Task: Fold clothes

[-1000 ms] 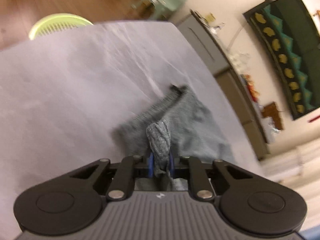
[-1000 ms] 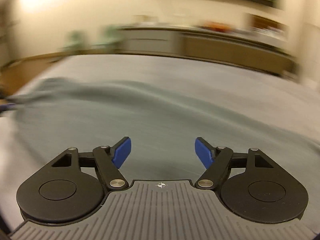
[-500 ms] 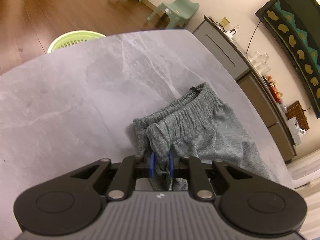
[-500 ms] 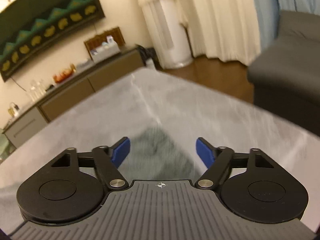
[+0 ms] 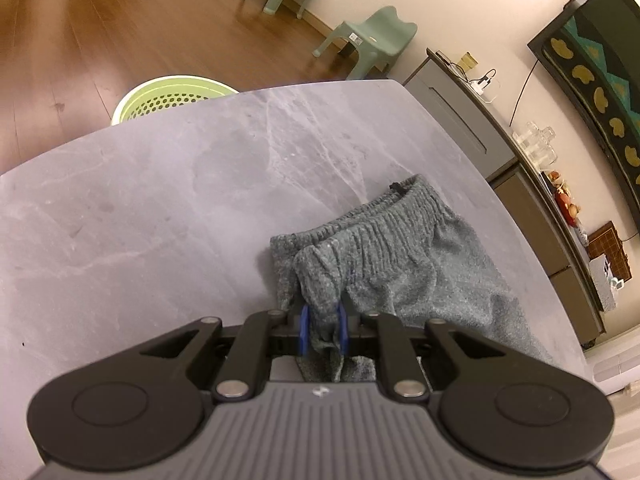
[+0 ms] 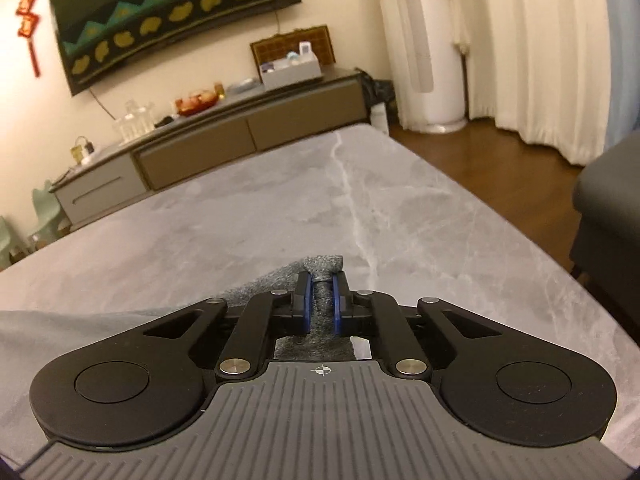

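Right tool has clamped grey trousers.

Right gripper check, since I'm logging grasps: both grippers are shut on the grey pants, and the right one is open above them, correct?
Not quite. The right wrist view shows the right gripper shut on a bunch of the grey pants, not open. The left gripper is shut on the waistband.

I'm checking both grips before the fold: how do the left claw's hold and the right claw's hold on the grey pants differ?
The left claw pinches the gathered elastic waistband of the grey pants; the right claw pinches a plain, narrower end. Cloth spreads on the table beyond the left claw, while only a small tuft pokes past the right claw. Both are shut on cloth.
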`<state>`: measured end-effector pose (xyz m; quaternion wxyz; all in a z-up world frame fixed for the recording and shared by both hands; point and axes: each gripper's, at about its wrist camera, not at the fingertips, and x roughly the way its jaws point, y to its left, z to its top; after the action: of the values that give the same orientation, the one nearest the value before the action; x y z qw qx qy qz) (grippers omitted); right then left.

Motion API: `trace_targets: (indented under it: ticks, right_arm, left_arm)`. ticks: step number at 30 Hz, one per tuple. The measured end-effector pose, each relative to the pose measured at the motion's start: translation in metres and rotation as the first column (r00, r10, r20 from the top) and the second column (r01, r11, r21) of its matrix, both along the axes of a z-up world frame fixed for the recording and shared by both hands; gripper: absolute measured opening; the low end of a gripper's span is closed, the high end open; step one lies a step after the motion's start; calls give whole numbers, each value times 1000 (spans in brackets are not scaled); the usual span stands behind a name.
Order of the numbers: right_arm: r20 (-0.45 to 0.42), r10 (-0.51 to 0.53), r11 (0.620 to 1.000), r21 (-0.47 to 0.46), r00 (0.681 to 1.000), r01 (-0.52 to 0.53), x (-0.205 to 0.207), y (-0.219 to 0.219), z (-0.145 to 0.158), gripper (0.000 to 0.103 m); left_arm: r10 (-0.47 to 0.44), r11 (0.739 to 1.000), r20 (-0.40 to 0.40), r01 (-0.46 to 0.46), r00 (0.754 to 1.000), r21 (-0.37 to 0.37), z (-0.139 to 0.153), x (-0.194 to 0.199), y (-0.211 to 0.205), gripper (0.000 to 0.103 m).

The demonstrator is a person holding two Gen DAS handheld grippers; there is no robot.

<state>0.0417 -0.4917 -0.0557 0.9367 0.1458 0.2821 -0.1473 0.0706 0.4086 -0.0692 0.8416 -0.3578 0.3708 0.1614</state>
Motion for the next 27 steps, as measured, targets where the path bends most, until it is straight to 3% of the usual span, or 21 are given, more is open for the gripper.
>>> trace_targets:
  ticks: [3, 5, 6, 7, 9, 13, 16, 18, 21, 24, 25, 27]
  right_arm:
    - [-89, 34, 999, -39, 995, -37, 18, 9, -16, 14]
    - [-127, 14, 996, -91, 992, -26, 18, 13, -18, 28]
    - [-99, -13, 994, -113, 995, 2, 12, 14, -12, 46]
    - [-47, -47, 991, -130, 998, 40, 2, 15, -4, 57]
    - [35, -60, 989, -136, 998, 65, -16, 23, 10, 58]
    - [108, 124, 992, -52, 986, -119, -52, 62, 21, 57]
    - [-44, 220, 973, -56, 975, -222, -47, 89, 1, 54]
    - [-164, 180, 975, -98, 970, -198, -40, 93, -15, 54]
    - [-222, 99, 988, -94, 970, -122, -33, 78, -27, 53]
    - [-186, 70, 991, -96, 980, -89, -36, 80, -21, 52]
    - [-149, 79, 988, -116, 986, -97, -39, 86, -15, 53]
    - [-77, 107, 983, -138, 991, -117, -44, 98, -5, 56]
  left_arm:
    - [-3, 1000, -3, 3, 1000, 8, 1, -1, -1, 15]
    - [-5, 1000, 10, 5, 1000, -11, 2, -4, 1, 16]
    - [-6, 1000, 21, 6, 1000, -25, 3, -5, 3, 16]
    - [-7, 999, 33, 8, 999, -39, 4, -7, 4, 18]
    - [5, 999, 83, 0, 997, -54, 12, -16, 7, 23]
    - [16, 1000, 177, -16, 984, 1, 33, -31, 6, 25]
    - [-33, 999, 142, 31, 989, 14, 28, -24, 1, 25]
    - [-61, 998, 69, 60, 996, 22, 17, -15, -2, 25]
    - [-67, 998, 42, 67, 997, 3, 10, -15, 1, 19]
    - [-36, 999, 94, 37, 995, -11, 17, -28, 10, 20]
    - [-29, 1000, 125, 29, 992, 2, 23, -33, 10, 26]
    - [-48, 997, 174, 37, 984, 67, 37, -39, 4, 27]
